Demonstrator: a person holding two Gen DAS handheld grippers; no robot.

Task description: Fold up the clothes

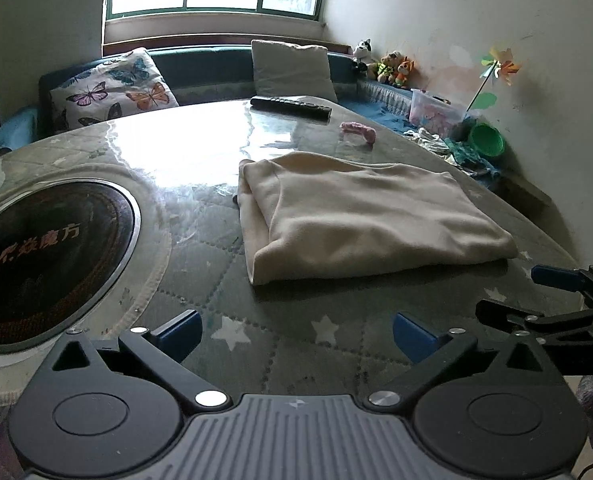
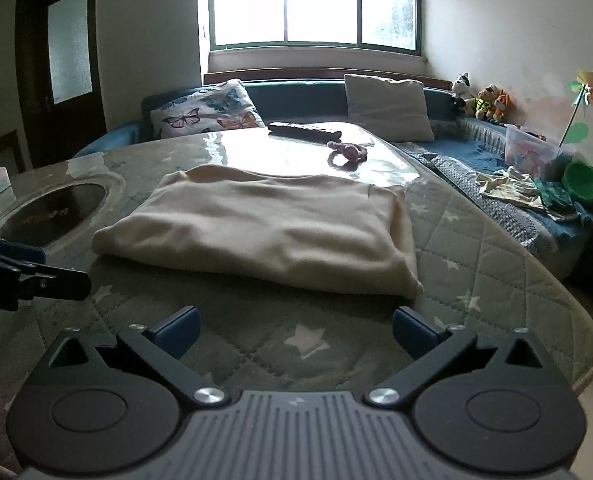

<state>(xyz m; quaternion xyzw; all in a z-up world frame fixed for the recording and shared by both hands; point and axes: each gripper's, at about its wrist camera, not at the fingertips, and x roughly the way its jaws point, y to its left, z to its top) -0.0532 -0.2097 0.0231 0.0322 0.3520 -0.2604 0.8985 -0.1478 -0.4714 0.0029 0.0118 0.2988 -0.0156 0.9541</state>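
Jaws wide apart, both grippers; cream cloth (image 2: 264, 232) folded on table (image 2: 476, 264).

1 folded cloth (image 1: 360, 216), 2 pillows (image 1: 112, 92), 3 plush toys (image 1: 392, 66) (approx.), 1 remote (image 1: 290, 106).

A cream garment (image 1: 372, 216) lies folded into a thick, soft rectangle, flat on the quilted star-patterned counter (image 1: 280, 344) (several layers show at its edge). In the right wrist view it sits mid-counter, its far edge near the glossy patch.
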